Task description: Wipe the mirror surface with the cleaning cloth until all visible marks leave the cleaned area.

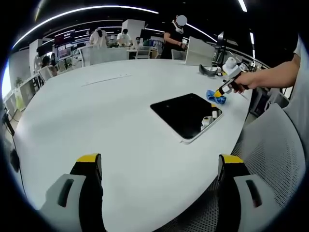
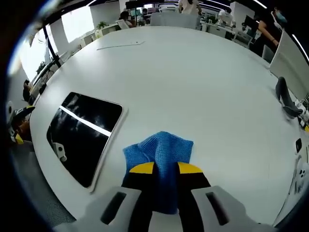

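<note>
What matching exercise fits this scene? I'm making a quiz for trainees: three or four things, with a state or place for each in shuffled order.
Things:
1. cleaning cloth
2. mirror
3. left gripper
4. right gripper

States or places:
A. open, over the white table
B. lying flat near the table edge
C. blue, held between two jaws
D. shut on the cloth

Pairs: 1-C, 2-B, 3-A, 4-D

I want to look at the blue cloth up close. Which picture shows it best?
The right gripper view. There the blue cloth is big and close, pinched between the right gripper jaws, beside the mirror. In the left gripper view the cloth is just a tiny blue patch far away at the mirror's edge.
</note>
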Action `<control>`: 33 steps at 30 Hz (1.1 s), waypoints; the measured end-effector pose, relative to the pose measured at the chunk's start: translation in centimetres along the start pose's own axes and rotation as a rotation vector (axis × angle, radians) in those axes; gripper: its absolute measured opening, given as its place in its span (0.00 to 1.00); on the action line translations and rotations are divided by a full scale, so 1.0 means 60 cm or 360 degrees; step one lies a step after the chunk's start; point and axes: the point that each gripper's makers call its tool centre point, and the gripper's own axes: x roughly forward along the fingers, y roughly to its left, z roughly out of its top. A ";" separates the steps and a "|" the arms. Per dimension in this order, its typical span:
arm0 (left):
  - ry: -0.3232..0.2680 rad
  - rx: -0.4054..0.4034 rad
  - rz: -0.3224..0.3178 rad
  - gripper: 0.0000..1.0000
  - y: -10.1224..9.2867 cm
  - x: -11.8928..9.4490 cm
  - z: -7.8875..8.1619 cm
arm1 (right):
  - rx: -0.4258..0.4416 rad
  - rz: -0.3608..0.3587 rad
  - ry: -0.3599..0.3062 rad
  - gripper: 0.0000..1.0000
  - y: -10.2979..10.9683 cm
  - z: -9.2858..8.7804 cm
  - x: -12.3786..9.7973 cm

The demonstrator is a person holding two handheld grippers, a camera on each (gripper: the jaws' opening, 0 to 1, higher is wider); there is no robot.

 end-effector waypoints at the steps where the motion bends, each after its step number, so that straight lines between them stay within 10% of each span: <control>1: -0.0003 0.0002 0.0001 0.99 0.001 0.000 0.000 | -0.0004 -0.0003 0.0000 0.11 0.000 0.000 0.001; 33: -0.0042 -0.0006 0.0077 0.99 0.016 -0.008 0.009 | 0.0130 -0.0024 -0.0001 0.02 -0.006 0.005 0.006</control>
